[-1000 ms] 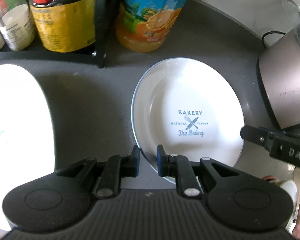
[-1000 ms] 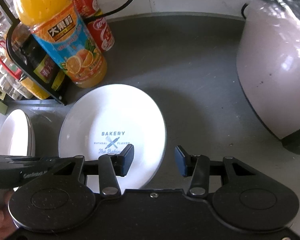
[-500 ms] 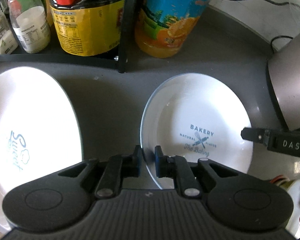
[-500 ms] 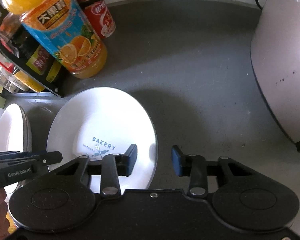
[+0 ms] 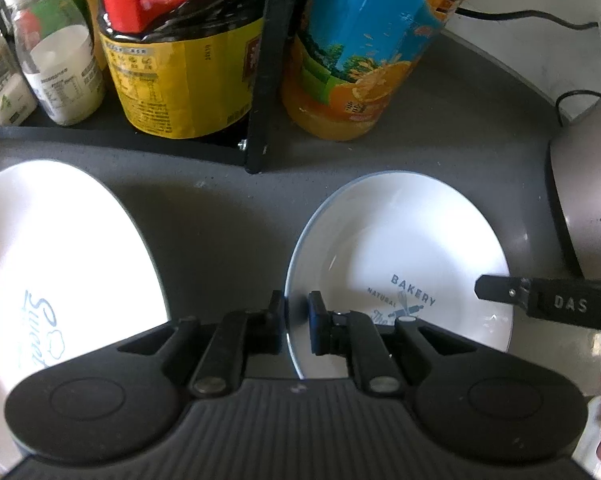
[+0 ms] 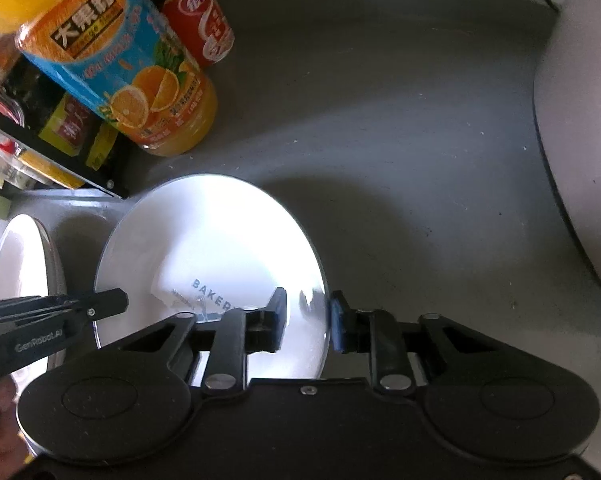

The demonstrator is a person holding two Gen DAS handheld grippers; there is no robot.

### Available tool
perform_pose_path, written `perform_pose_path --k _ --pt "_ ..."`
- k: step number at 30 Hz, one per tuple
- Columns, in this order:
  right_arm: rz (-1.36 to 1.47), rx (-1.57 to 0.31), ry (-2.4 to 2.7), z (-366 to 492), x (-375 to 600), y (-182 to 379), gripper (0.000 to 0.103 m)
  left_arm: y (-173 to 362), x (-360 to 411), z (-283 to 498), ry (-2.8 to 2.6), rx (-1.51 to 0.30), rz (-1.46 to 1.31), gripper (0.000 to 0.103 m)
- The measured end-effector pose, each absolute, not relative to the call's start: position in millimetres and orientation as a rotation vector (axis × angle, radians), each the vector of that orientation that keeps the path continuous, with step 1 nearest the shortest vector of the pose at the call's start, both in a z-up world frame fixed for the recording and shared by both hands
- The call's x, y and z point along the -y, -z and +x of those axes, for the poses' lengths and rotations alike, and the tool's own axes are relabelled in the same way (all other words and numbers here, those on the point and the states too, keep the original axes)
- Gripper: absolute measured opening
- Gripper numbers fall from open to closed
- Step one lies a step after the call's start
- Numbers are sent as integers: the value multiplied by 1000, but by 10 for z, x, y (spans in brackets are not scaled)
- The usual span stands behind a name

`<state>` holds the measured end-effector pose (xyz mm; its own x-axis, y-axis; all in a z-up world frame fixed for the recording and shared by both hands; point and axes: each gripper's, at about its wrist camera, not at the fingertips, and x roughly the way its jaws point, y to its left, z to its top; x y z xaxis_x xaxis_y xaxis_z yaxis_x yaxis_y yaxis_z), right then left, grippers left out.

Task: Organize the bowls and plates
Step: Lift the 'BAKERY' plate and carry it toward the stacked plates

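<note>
A white shallow plate (image 5: 400,248) with a thin grey-blue rim and a blue print reading "BAKERY", with a crossed whisk and rolling pin below it, lies flat and face up on the dark grey counter, in the middle of the scene. To the left of it, apart from it, lies a second white plate (image 5: 56,256), also face up, with blue cursive letters printed inside. In the right wrist view this second plate (image 6: 20,264) shows a grey outer edge.
</note>
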<state>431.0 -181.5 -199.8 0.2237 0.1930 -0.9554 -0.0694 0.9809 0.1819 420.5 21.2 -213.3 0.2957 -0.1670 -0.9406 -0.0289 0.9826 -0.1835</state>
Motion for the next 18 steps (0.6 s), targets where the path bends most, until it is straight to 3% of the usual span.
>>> perform_pose_path --k 13,15,18 --pt "69 -1301 -209 4225 1713 1931 12 1893 -264 4180 65 -1235 -138 10" --pt "87 -1287 -231 4221 1732 1878 9 1830 -297 4174 109 -1224 -194 0" --pt "111 -1278 -281 4211 1653 1806 8 1659 -178 4150 164 -1200 -199 0"
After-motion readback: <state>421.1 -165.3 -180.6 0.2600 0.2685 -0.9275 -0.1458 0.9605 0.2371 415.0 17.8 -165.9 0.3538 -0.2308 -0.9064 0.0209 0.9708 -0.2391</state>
